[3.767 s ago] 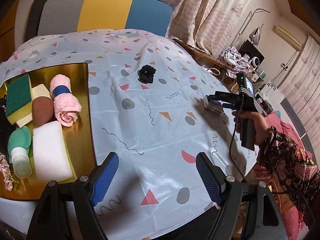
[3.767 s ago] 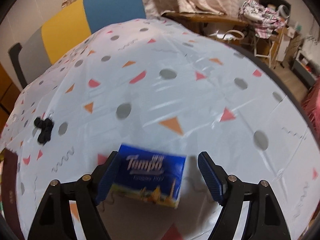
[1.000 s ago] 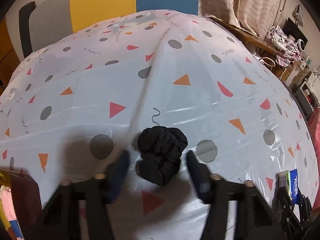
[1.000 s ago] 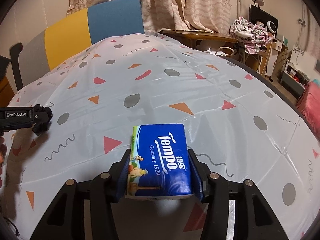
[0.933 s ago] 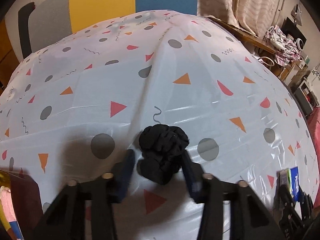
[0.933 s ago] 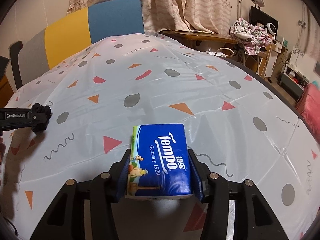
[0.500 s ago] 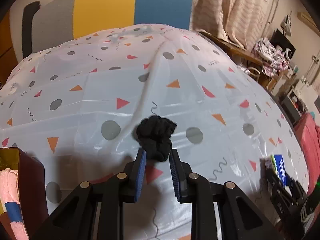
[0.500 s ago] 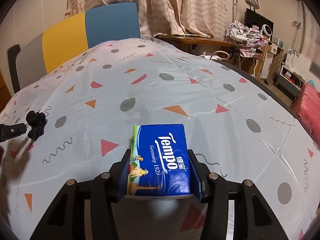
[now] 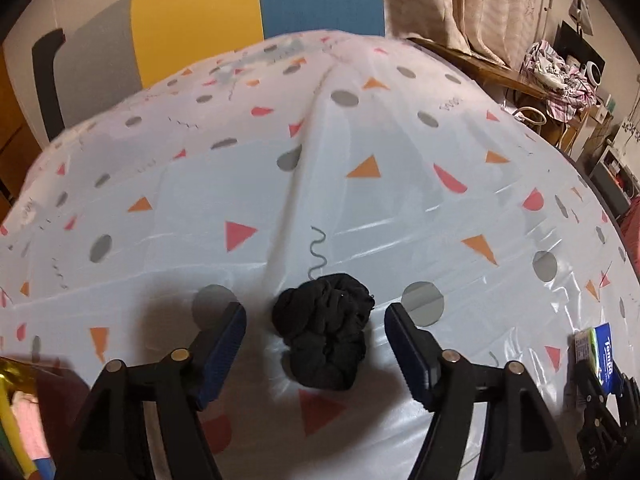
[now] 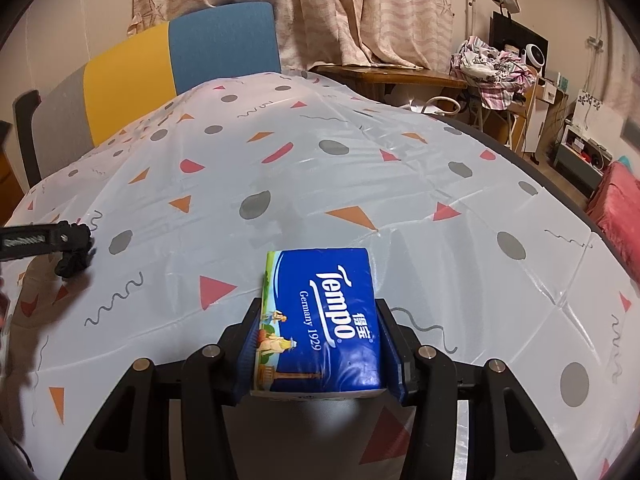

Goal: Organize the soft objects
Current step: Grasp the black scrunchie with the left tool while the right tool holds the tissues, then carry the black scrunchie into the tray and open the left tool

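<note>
On the tablecloth (image 9: pixel 400 208), patterned with dots and triangles, a black scrunchie (image 9: pixel 322 330) lies between the fingers of the left gripper (image 9: pixel 314 344); its jaws are opening, pads clear of the scrunchie on both sides, which rests on the cloth. Right gripper (image 10: pixel 320 344) pinches a blue tissue pack (image 10: pixel 320 320) flat between both pads, label up, above the cloth. From the right wrist view, the left gripper sits at the far left edge over the scrunchie, well apart from the pack. Gold tray (image 9: pixel 12 368) corner shows at lower left of the left view; contents blurred.
</note>
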The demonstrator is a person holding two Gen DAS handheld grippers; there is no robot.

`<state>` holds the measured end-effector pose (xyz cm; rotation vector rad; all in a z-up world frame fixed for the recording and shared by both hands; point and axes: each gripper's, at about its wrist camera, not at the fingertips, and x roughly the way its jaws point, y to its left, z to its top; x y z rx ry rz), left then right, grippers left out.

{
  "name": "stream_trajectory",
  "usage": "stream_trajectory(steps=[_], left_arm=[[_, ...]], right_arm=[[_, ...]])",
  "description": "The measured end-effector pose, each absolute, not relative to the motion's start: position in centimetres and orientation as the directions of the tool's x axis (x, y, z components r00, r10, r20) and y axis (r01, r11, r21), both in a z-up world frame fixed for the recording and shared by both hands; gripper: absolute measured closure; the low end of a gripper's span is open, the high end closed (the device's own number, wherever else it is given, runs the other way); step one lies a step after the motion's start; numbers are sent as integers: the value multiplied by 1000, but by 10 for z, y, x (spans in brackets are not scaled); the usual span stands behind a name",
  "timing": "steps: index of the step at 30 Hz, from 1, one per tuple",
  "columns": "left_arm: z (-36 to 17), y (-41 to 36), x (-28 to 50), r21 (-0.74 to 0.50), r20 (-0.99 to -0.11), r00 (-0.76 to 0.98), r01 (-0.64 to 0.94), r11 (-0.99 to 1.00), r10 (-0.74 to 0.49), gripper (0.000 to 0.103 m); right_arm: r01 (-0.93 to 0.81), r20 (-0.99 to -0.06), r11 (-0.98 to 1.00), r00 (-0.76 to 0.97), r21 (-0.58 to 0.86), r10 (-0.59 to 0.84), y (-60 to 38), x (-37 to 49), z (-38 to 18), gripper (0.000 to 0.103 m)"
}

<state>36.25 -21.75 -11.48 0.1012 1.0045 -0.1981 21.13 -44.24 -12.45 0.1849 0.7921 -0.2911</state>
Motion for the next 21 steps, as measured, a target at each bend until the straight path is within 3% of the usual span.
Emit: stream_trajectory(steps=[1, 4, 21], left_arm=[[-116, -216, 363, -27, -846, 516, 209, 978, -133, 67], [-116, -211, 357, -60, -845, 512, 201, 978, -157, 78], [-58, -161, 248, -266, -715, 617, 197, 944, -330, 82]], right_arm=[[325, -722, 944, 666, 54, -188, -442, 212, -125, 51], [325, -723, 944, 664, 50, -190, -442, 212, -125, 51], [333, -724, 942, 659, 37, -205, -440, 212, -125, 51]])
